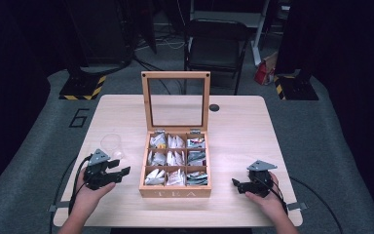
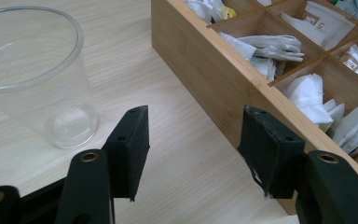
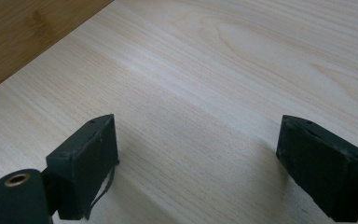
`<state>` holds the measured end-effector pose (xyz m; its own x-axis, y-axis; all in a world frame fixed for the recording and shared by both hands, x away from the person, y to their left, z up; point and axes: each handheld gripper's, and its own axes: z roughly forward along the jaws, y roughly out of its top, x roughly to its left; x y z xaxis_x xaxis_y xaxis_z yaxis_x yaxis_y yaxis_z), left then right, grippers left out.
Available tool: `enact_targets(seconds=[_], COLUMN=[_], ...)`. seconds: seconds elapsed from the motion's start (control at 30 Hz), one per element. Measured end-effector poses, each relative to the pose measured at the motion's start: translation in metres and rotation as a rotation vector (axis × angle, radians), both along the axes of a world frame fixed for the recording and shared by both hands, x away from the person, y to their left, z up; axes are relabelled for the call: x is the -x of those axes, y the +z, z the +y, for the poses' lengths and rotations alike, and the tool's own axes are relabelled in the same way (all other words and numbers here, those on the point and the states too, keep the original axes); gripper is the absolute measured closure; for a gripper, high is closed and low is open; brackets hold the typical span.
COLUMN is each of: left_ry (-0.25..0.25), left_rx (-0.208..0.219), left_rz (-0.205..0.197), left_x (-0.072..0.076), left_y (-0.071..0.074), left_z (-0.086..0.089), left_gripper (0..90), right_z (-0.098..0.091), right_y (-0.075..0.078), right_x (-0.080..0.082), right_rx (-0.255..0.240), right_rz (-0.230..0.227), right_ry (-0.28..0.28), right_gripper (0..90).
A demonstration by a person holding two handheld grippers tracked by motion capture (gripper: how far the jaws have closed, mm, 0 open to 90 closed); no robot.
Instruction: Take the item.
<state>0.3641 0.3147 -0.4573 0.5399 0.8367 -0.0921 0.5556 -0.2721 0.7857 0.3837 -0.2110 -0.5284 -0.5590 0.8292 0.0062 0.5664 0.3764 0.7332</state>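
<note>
We take the work to be moving a tea bag from the box into the cup, and by the look of things it has barely begun – the cup (image 1: pixel 111 145) stands empty on the left of the table (image 1: pixel 238 131), upright and a little farther from us than the left gripper (image 1: pixel 119 172). That gripper hangs between the cup and the tea box (image 1: pixel 175 191), its jaws apart with nothing between them; in the left gripper view we see bare wood in the gap, the cup (image 2: pixel 32 74) off to the left of the left pad (image 2: pixel 133 144) and clear of it, and the box's side wall (image 2: pixel 205 70) running just beside the right pad (image 2: pixel 265 149), whether touching or not we cannot tell. Moving right, the box sits in the middle with its glass lid (image 1: pixel 176 100) standing open, and all nine compartments hold tea bags (image 1: pixel 175 161) – none has been lifted out that we can see. The near-left compartment, with its white bags (image 2: pixel 307 95), lies closest to the left gripper's pads, just over the wall from them. Farther right, the right gripper (image 1: pixel 241 185) rests near the table's near edge, well apart from the box, its jaws spread wide over bare table (image 3: pixel 205 93). So picking a bag, carrying it left and dropping it in the cup are all, as we judge it, left to do.
</note>
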Motion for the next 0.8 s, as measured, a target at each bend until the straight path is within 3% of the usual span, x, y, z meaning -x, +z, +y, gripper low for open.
enact_targets(seconds=[0.33, 0.57, 0.8], left_ry=[0.000, -0.027, -0.064], left_rx=[0.013, 0.010, 0.011], left_rz=[-0.011, -0.031, -0.024], left_x=[0.003, 0.007, 0.009], left_y=[0.008, 0.014, 0.018], left_z=[0.000, -0.006, -0.013], left_gripper=[44.0, 43.6, 45.0], right_z=[0.000, 0.000, 0.000], right_y=[0.000, 0.000, 0.000], right_x=[0.000, 0.000, 0.000], right_rx=[0.000, 0.000, 0.000], right_rz=[0.000, 0.000, 0.000], right_ry=[0.000, 0.000, 0.000], right_gripper=[11.7, 11.7, 11.7])
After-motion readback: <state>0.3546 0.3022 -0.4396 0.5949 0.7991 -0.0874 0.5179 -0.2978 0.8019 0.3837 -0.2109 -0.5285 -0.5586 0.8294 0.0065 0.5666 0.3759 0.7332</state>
